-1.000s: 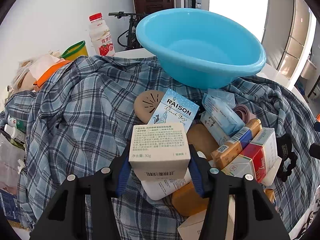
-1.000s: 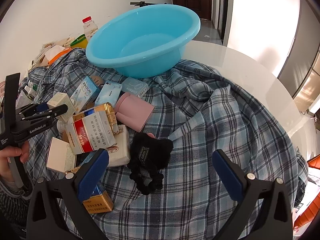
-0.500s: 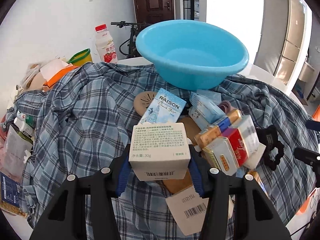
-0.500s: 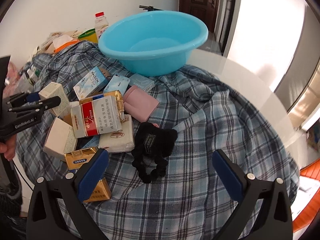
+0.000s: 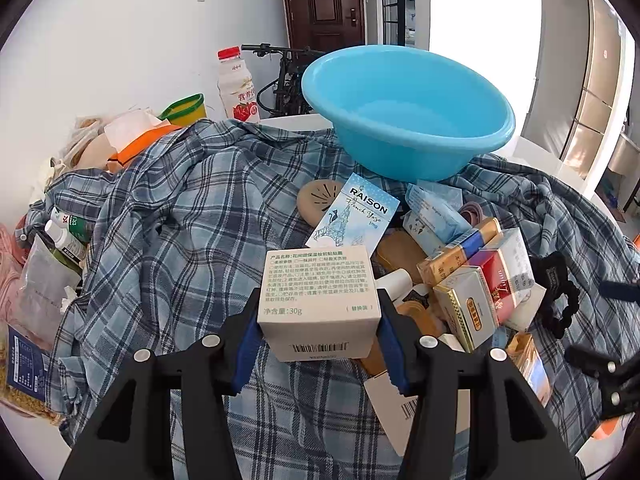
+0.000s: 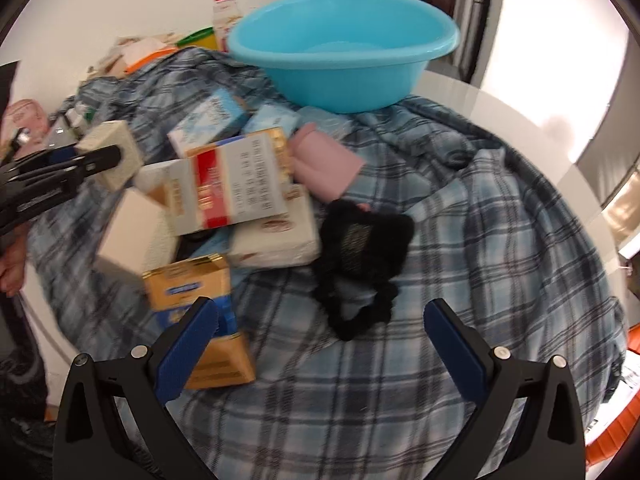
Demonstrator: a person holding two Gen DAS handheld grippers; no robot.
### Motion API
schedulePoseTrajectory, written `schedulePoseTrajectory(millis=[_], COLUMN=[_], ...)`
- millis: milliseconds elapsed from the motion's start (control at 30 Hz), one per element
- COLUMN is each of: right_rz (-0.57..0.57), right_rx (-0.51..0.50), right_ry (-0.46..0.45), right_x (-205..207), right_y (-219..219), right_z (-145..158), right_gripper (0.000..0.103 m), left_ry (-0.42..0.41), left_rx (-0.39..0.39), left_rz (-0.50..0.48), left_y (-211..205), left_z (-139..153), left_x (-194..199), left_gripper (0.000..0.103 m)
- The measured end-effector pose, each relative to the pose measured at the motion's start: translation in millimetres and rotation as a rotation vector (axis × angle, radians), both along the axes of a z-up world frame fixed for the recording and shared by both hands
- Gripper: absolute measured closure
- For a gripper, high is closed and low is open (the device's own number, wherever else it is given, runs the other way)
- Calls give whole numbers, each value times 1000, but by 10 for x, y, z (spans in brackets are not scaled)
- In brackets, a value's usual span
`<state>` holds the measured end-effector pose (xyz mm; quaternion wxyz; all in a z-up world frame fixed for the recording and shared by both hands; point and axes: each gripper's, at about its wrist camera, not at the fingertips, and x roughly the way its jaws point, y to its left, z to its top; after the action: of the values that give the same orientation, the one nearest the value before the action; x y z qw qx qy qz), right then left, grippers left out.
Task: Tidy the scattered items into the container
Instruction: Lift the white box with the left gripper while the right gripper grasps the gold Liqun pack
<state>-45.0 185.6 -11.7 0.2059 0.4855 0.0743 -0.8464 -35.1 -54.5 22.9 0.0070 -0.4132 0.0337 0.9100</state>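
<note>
Change since 1 second earlier: left gripper [image 5: 318,326] keeps the white carton [image 5: 318,300] pinched between both blue pads, lifted clear of the pile; grip unaltered. The pile below sits lower in the left wrist view than before, and a barcode-labelled box [image 5: 404,404] now shows under the right-hand finger. In the right wrist view the black scrunchie [image 6: 360,256] lies nearer the fingers than before.

Right gripper [image 6: 320,332]: jaws spread wide, nothing between them, above the plaid cloth [image 6: 500,240] just short of the scrunchie.

Container: 1 blue basin [image 5: 408,120] at the far side of the cloth; its visible interior holds no items.

Pile, between basin and grippers: RAISON box [image 5: 354,216], red-and-white carton [image 6: 236,184], gold box [image 6: 188,284], pink pouch [image 6: 324,160], white wrapped bar [image 6: 276,236].

Left wrist view only: drink bottle [image 5: 237,84] in full, 1 tan round disc [image 5: 318,200], a bicycle [image 5: 286,76] by the door.

Right wrist view only: a hand [image 6: 14,264] at the left edge, the carton seen side-on in the left gripper [image 6: 108,156]; this view is blurred.
</note>
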Motion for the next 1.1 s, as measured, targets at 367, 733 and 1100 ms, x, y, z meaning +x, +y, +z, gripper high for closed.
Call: schedulePoseTrajectory(millis=[367,733,1100], right_rz=[177,179,208], right_rx=[5,-9,7], right_ry=[-53,-91,-75], right_x=[221,75,137], right_y=[-465,-575,-529], right_z=[-147,-357,-291], right_gripper=[0,0,54], left_ry=[-21,-25,-34], left_rx=[-4,-4,-6], left_rz=[32,44,13], left_y=[-98,-145,-45], left_z=[-50,-55,-83], left_x=[53,60,56], left_gripper=[48,48,48])
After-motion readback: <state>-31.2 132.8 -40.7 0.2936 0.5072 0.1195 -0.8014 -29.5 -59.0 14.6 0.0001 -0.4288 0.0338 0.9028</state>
